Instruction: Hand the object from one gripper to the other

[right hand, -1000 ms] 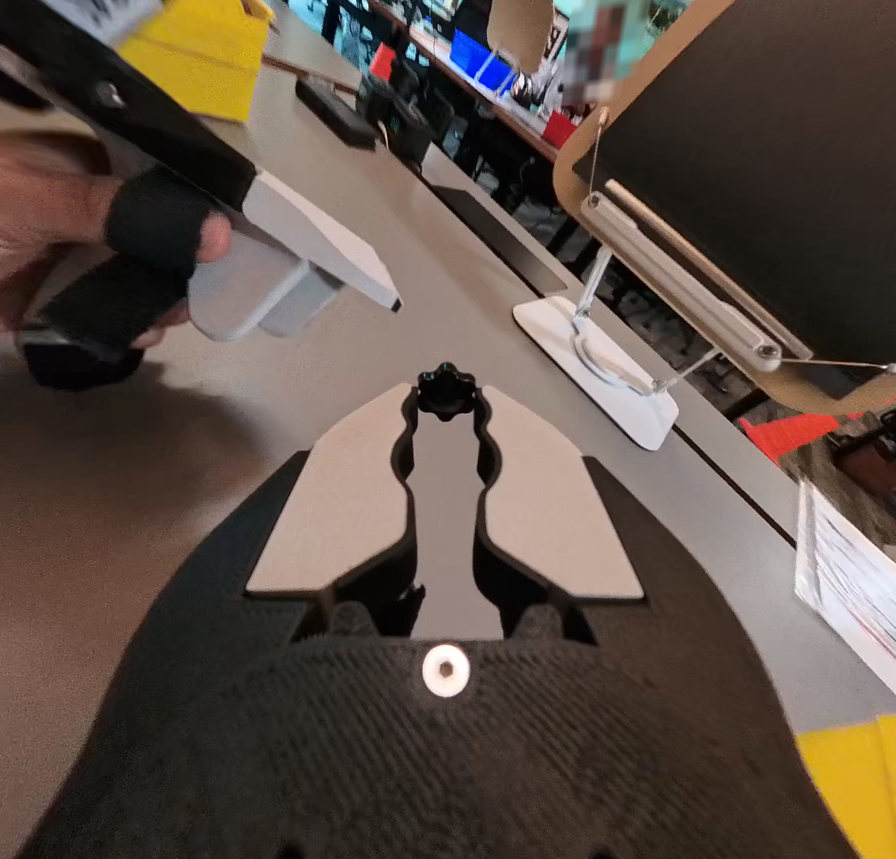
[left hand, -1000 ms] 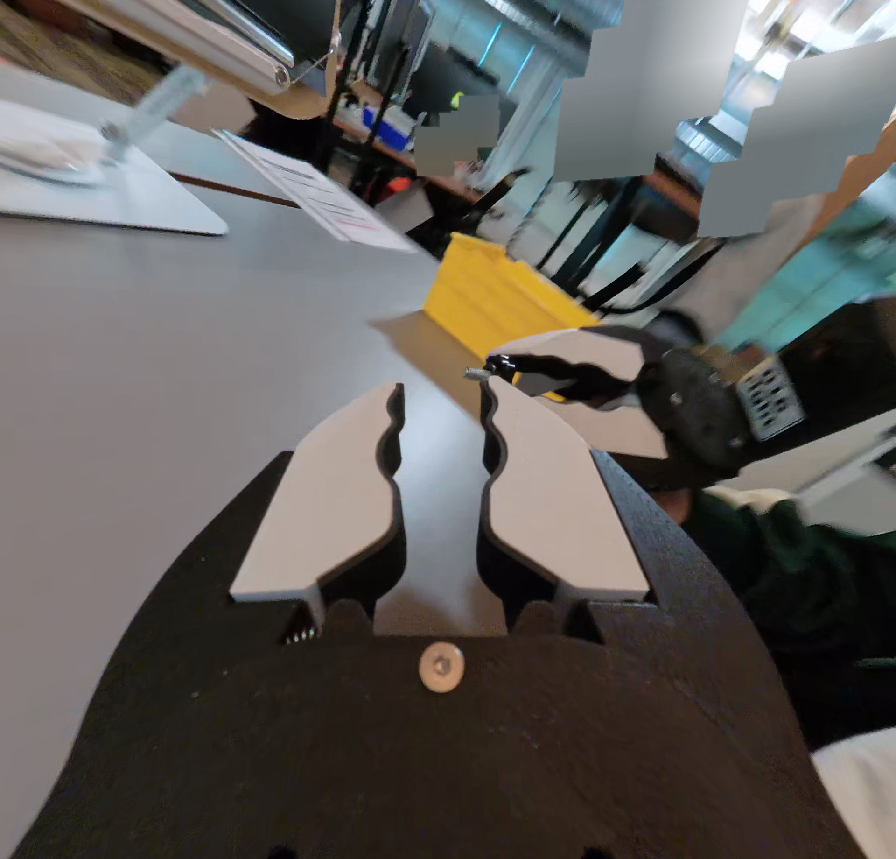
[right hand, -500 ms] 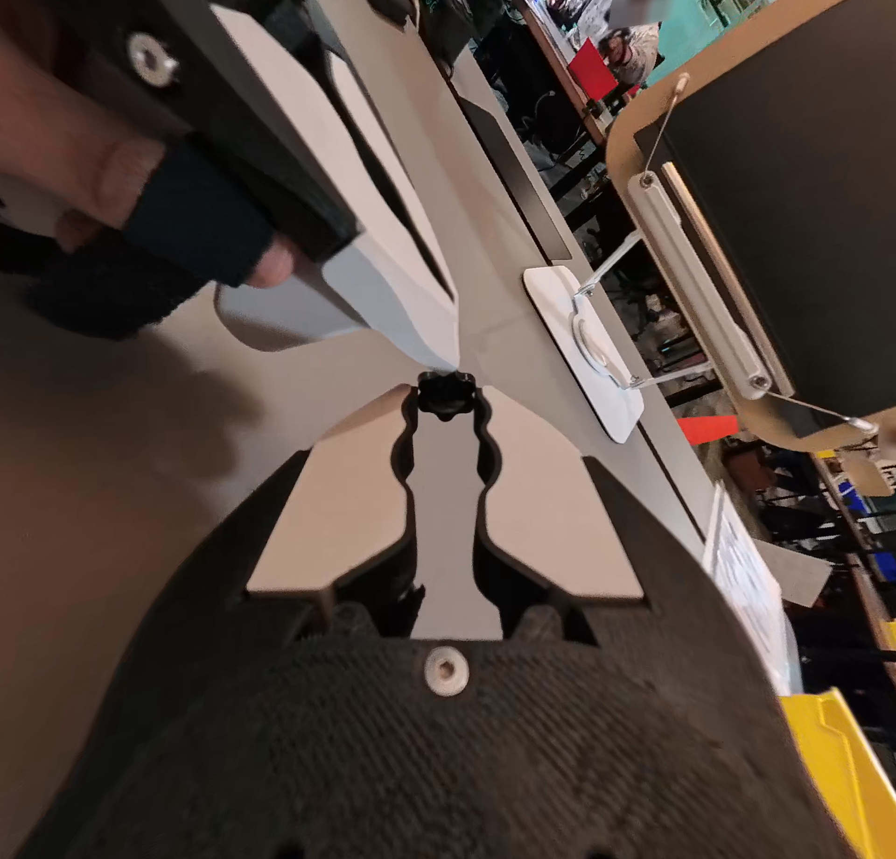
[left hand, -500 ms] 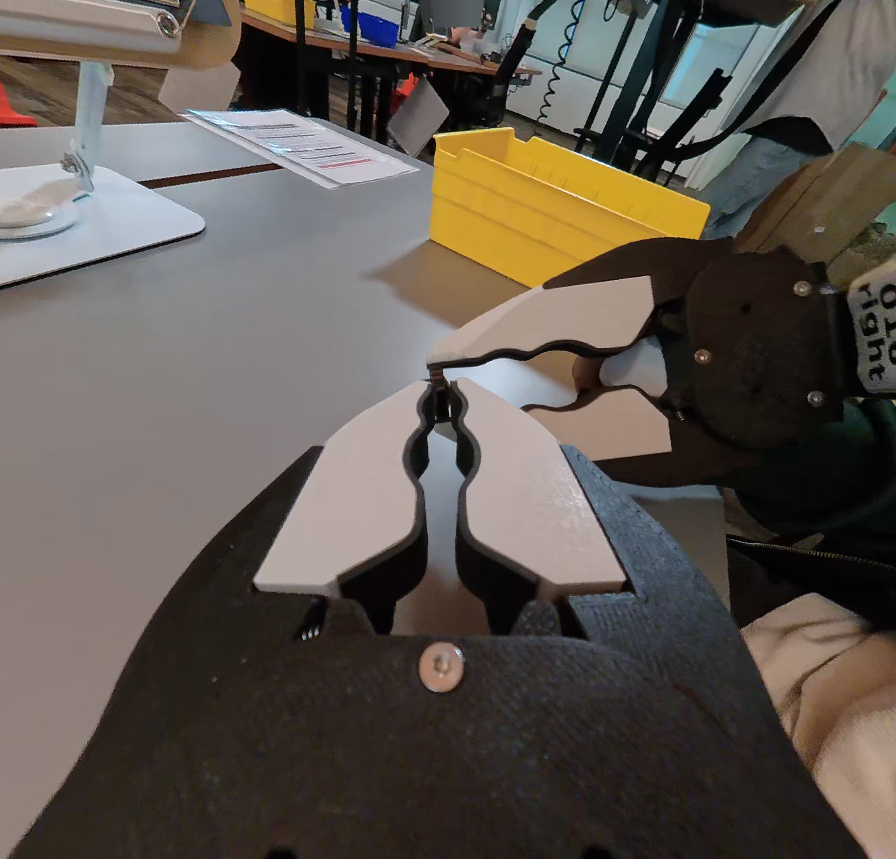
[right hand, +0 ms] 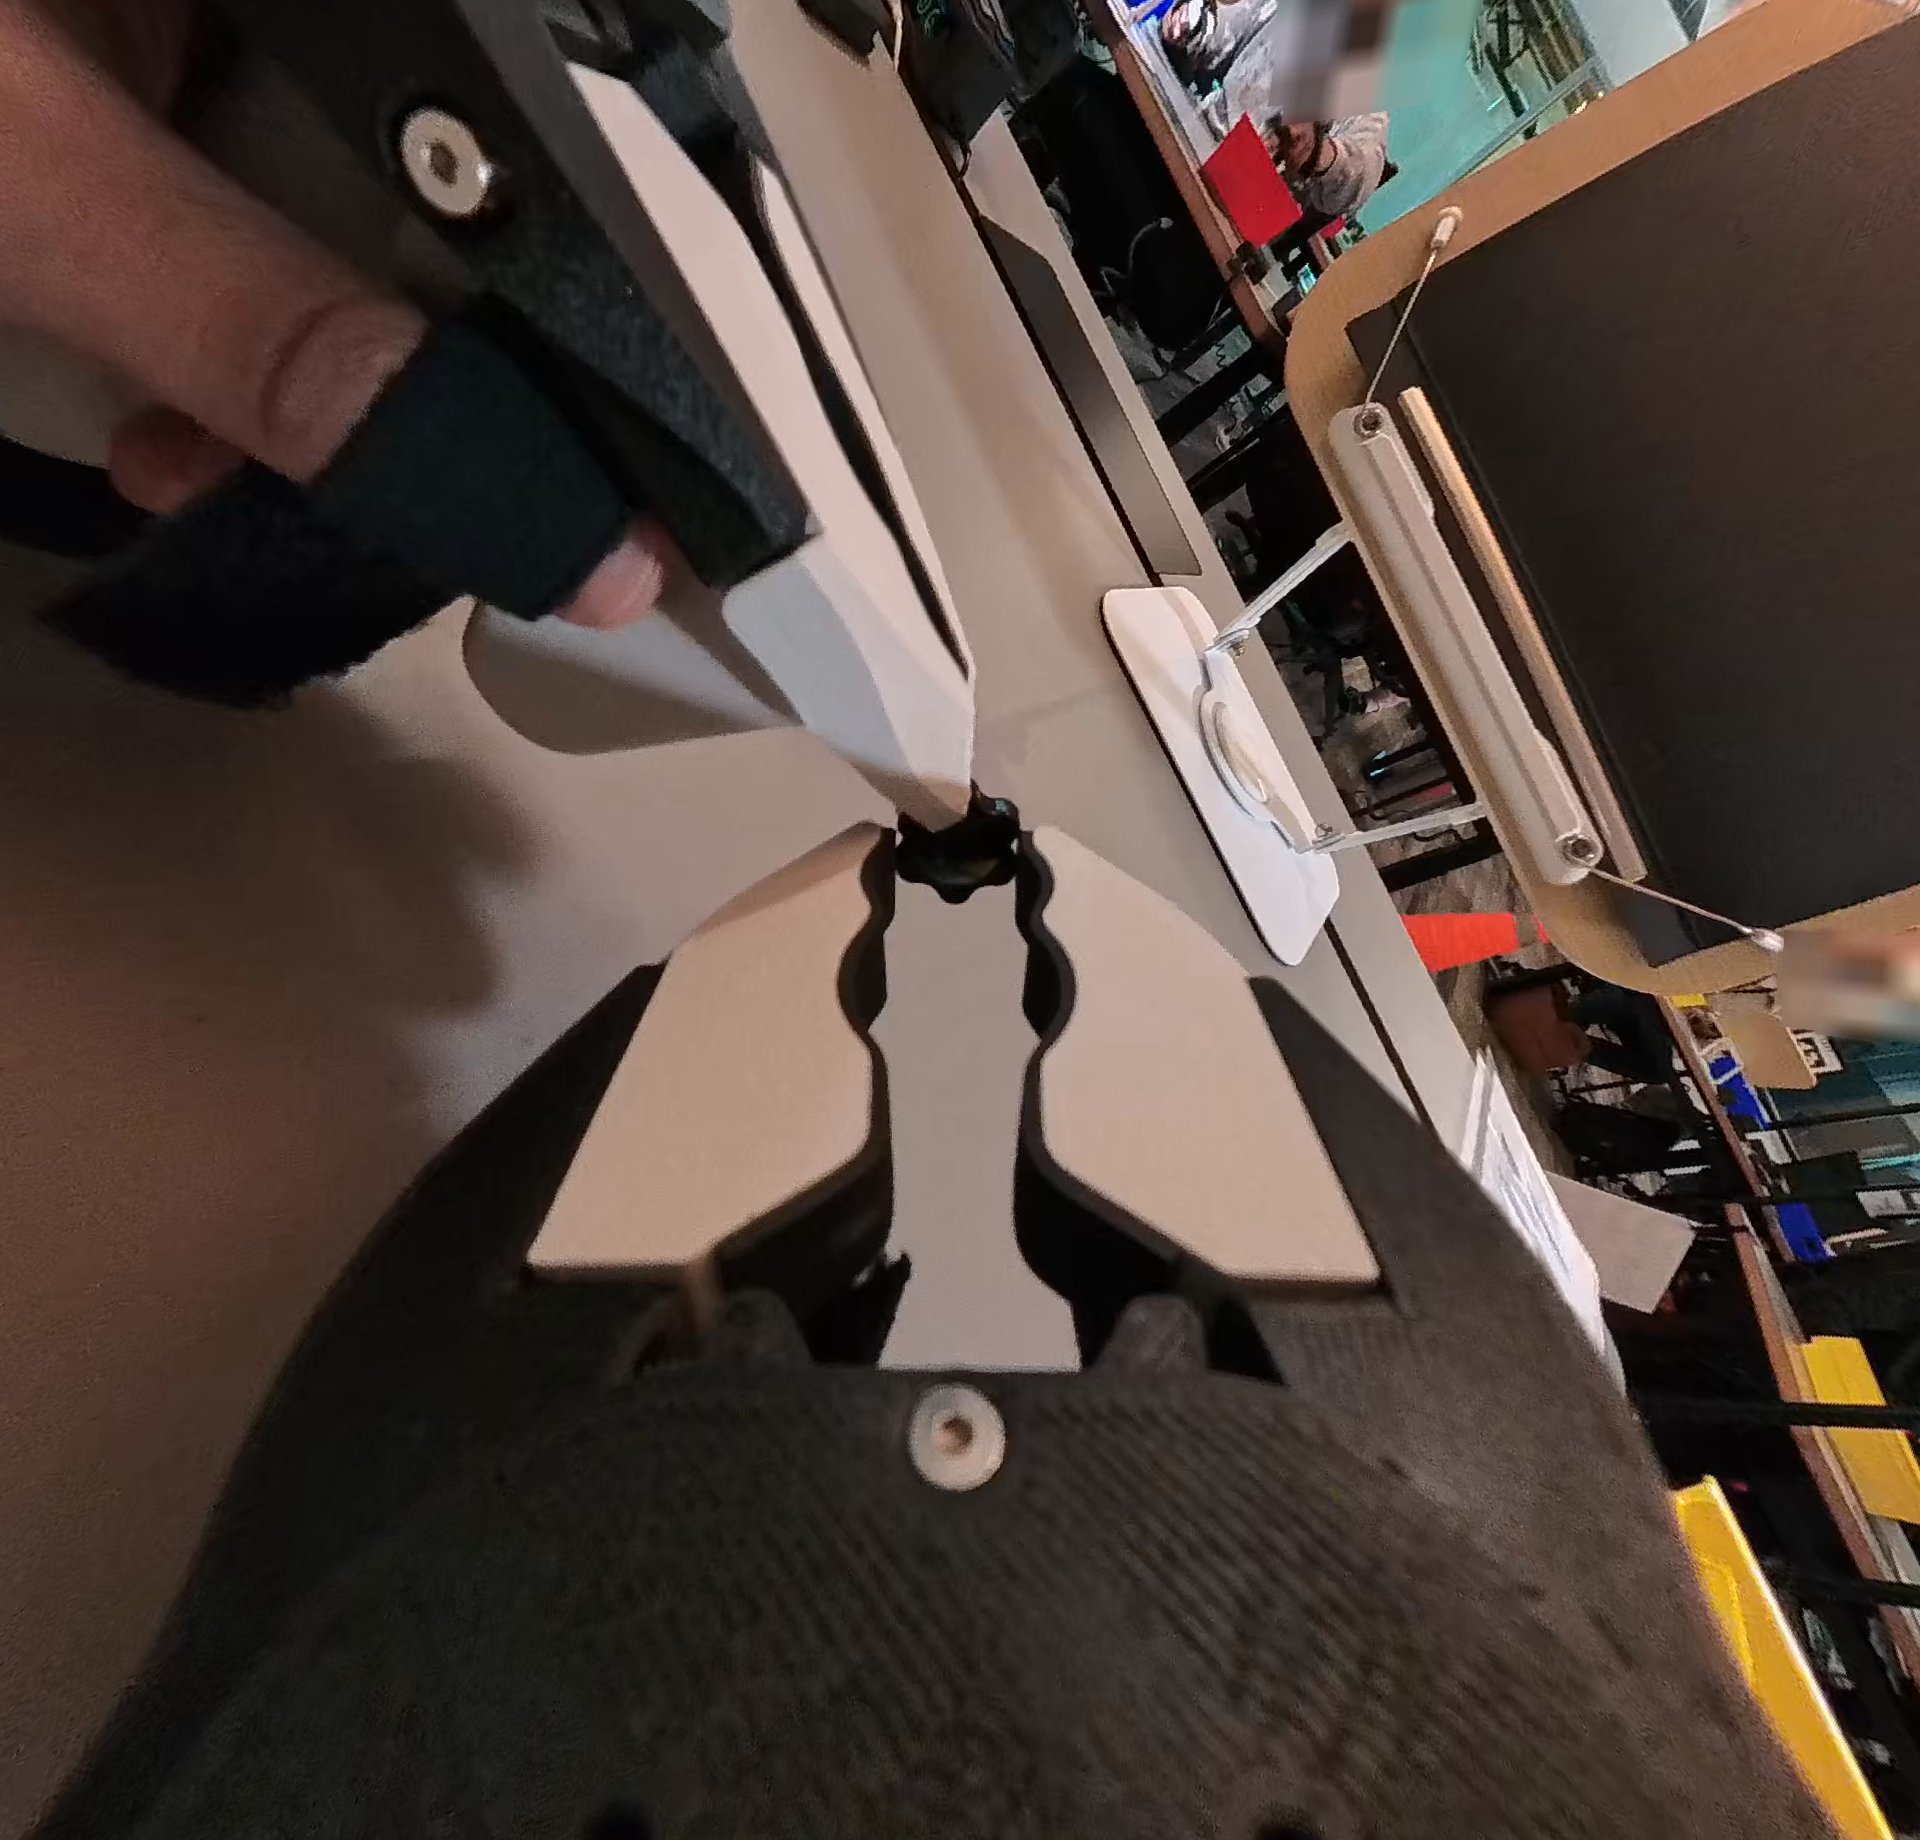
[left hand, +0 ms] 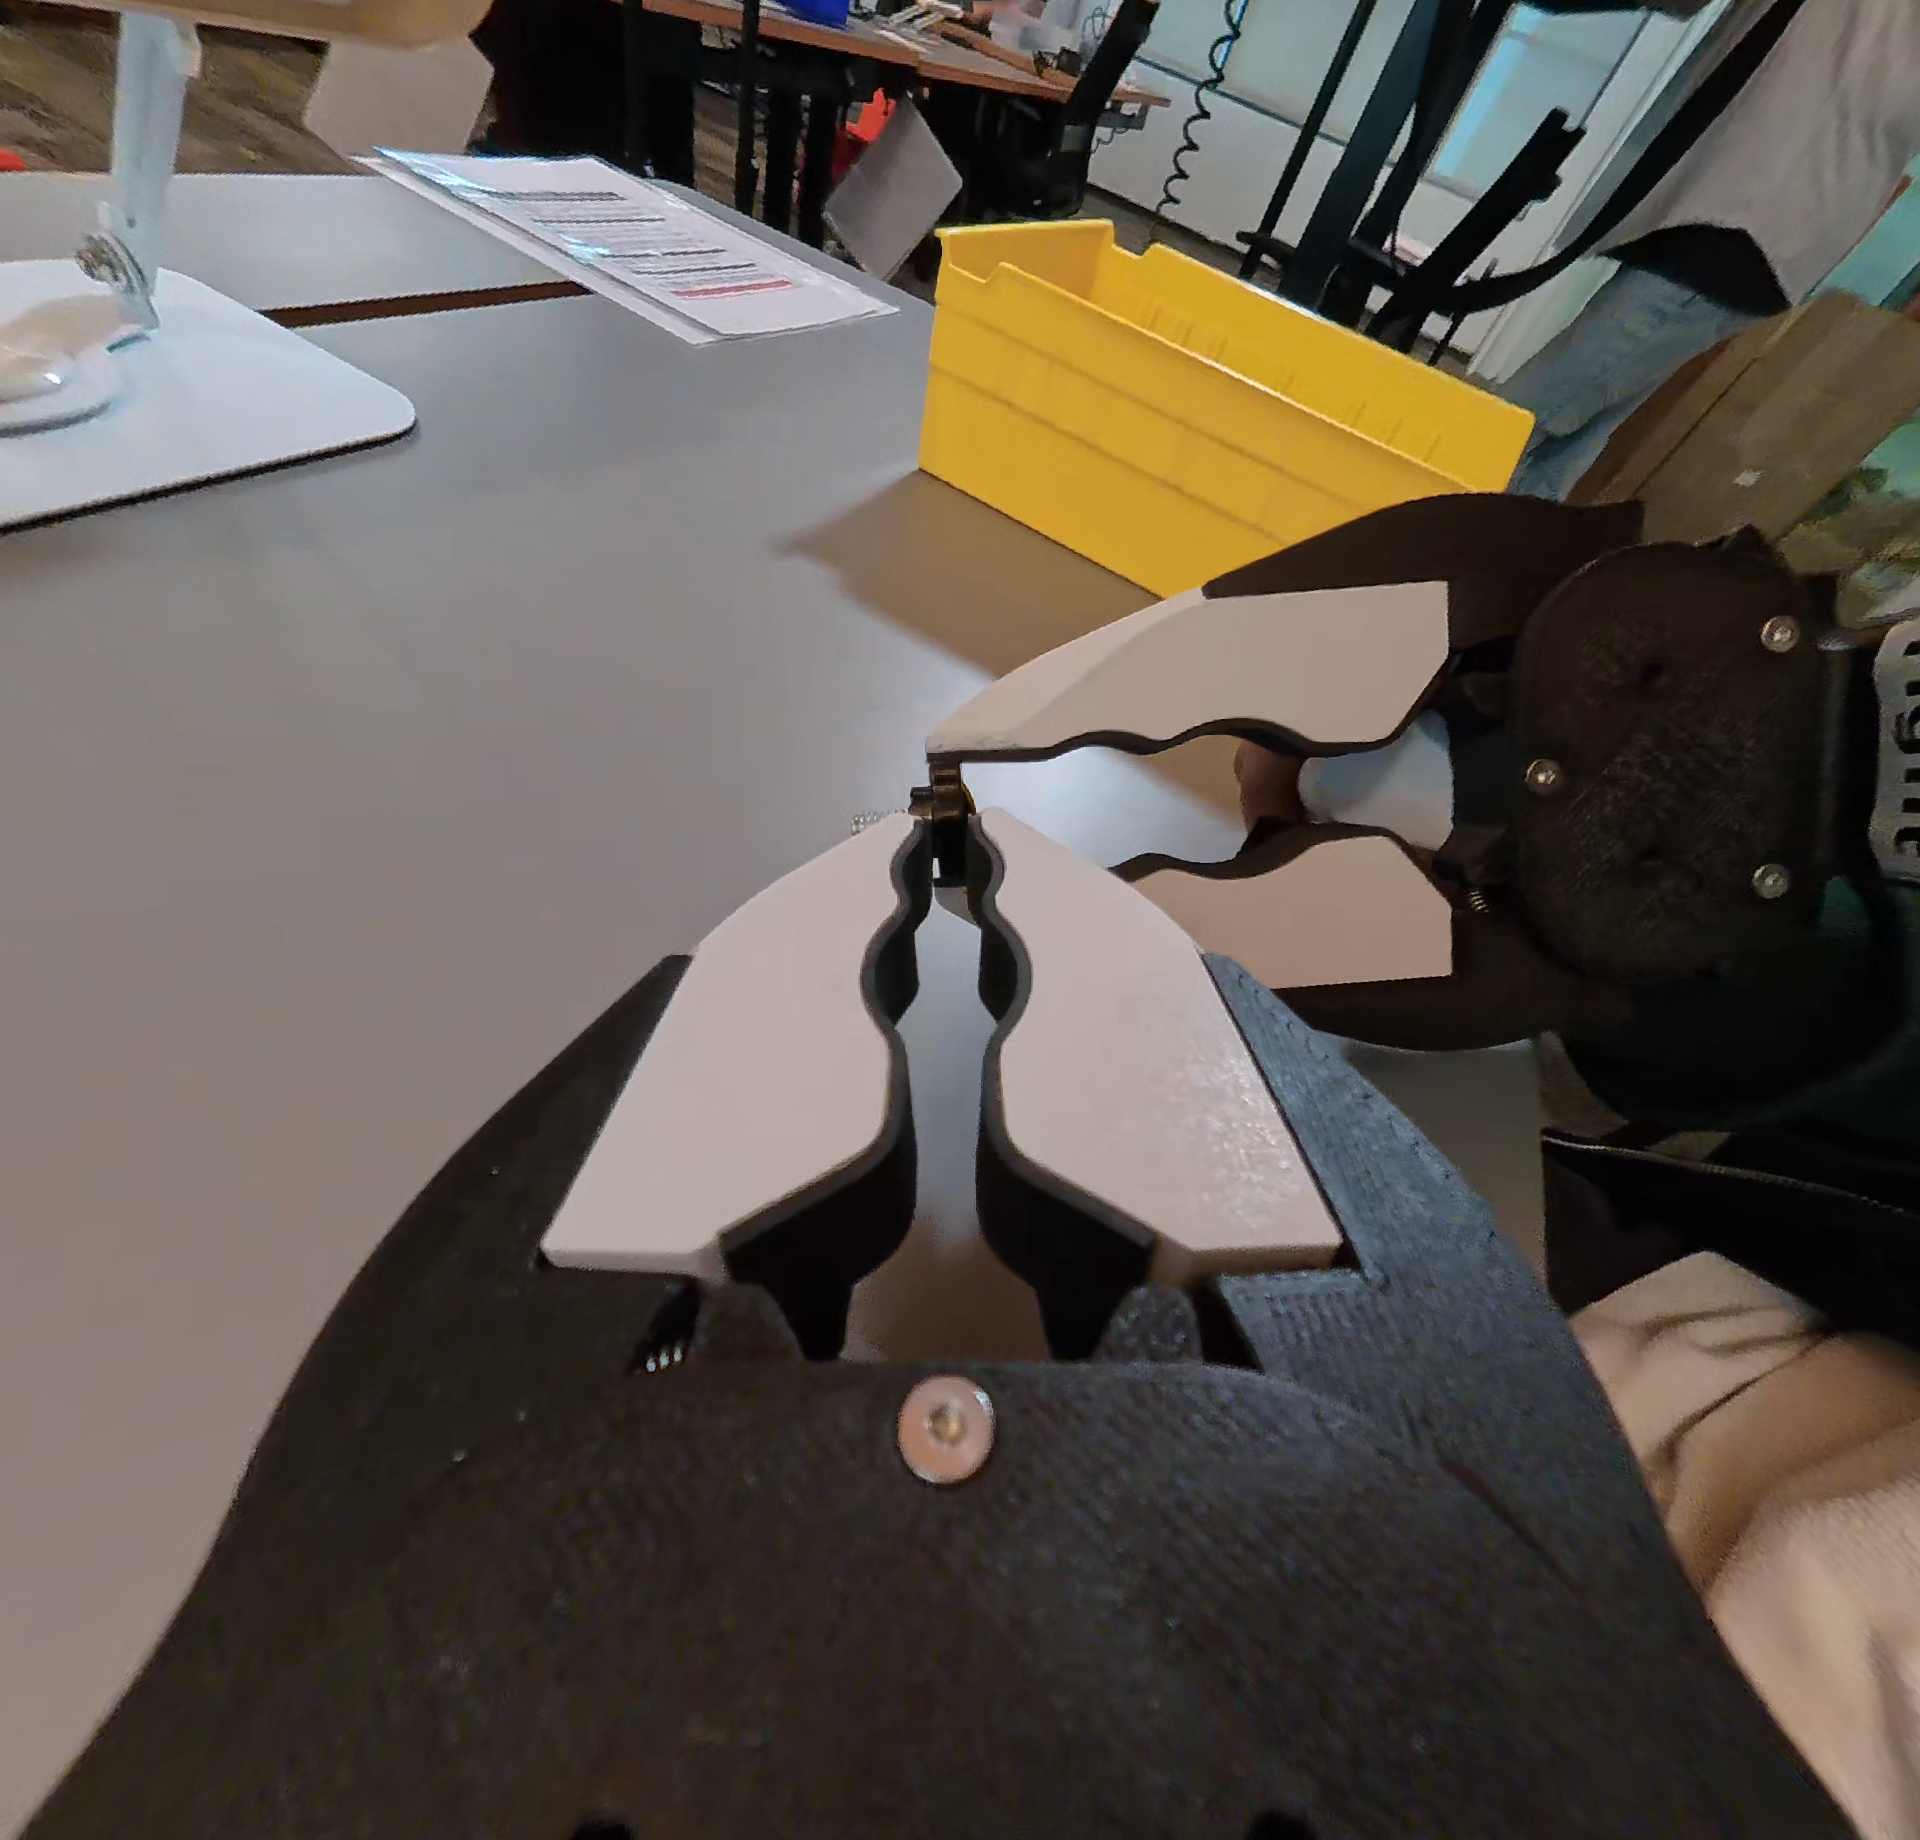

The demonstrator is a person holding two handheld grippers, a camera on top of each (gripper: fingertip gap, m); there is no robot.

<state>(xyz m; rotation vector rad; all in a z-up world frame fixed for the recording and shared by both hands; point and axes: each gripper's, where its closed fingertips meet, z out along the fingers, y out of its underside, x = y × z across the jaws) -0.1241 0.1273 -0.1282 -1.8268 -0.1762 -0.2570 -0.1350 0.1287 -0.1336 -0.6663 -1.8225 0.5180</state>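
Note:
A small black knob with a silver threaded stud sits between the tips of my right gripper, which is shut on it above the grey table. My left gripper has its tips closed on the same knob from the side. Its stud pokes out to the left. In the left wrist view the right gripper comes in from the right, and its lower fingertip is hidden behind my left finger. In the right wrist view the left gripper reaches down from the upper left, held by a hand.
A yellow bin stands on the table behind the grippers. A white stand base with a dark screen above it sits to one side. A sheet of paper lies at the far edge. The grippers are tip to tip, or close to it.
The left gripper moved up to the right gripper's tips and went from open to closed on the knob. The right gripper kept its hold throughout.

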